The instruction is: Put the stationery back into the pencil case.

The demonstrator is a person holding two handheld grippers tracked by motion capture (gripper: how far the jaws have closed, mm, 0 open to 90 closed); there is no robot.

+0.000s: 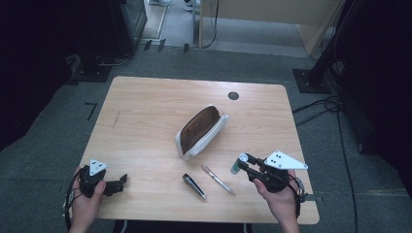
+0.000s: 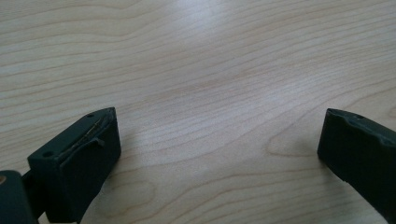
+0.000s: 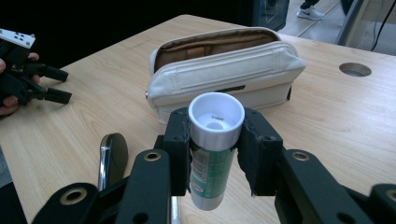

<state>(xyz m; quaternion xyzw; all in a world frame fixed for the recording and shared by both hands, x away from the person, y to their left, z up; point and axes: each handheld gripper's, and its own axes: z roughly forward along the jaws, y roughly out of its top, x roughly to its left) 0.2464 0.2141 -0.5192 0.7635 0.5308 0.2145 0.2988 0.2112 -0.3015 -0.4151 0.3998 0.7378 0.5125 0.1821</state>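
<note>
The high view is dim and soft, its corners falling to near black, while the pale wooden table (image 1: 145, 107) takes even light from overhead and shows only faint, short shadows beside what lies on it. In the left gripper view a broad milky sheen crosses the wood grain toward the top, and the near black jaws are blurred and almost featureless. The right gripper view is sharper at the white cap of the glue stick (image 3: 215, 116), with a dark, underexposed background and slight stretching at the edges
</note>
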